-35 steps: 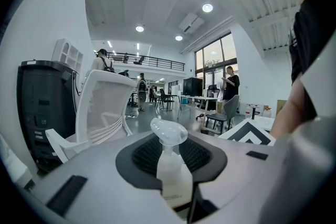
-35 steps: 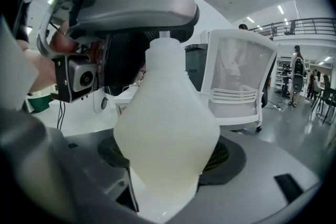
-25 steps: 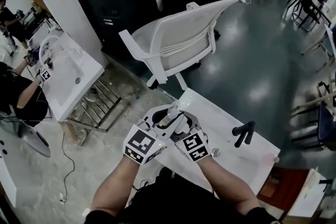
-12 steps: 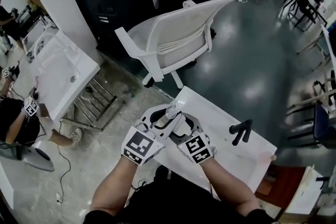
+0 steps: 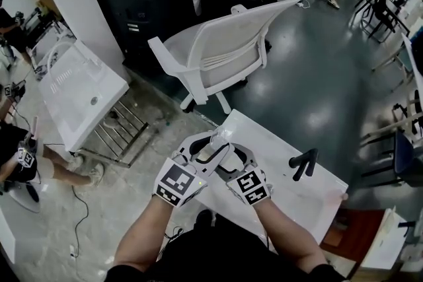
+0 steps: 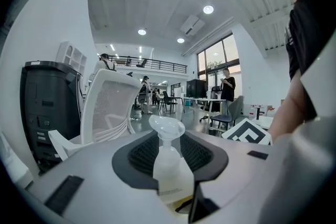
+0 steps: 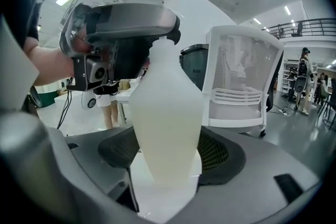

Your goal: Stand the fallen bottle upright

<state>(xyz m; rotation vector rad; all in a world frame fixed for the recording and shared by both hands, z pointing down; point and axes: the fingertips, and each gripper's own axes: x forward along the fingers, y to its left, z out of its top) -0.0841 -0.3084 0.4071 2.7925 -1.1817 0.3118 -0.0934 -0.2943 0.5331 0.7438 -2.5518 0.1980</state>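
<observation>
- Against half a second ago I see almost no change. The left gripper [image 5: 200,147] and the right gripper [image 5: 232,156] sit in the same spot at the near-left corner of the white surface [image 5: 291,198], with the bottle [image 5: 214,144] still caught between them.
- The bottle's cap has hardly shifted and still leans toward 12 to 1 o'clock in the head view.
- In the left gripper view, the fingers [image 6: 137,156] are closed on the pale bottle, and its flared cap stands up beyond them.
- In the right gripper view, the fingers [image 7: 223,155] clamp the bottle's wide body. The left gripper shows above, at the bottle's top.
- I cannot tell whether the bottle's base touches the surface.
- The surface's left edge runs just beside the grippers at 9 o'clock, with bare floor beyond it.
- At 3 o'clock the surface lies open as far as a black tool [image 5: 303,165], which is well apart from the bottle.
- A white chair [image 5: 221,49] stands at 12 o'clock, past the far edge and apart from the surface.
- The person at the far left edge of the head view sits lower than before.
</observation>
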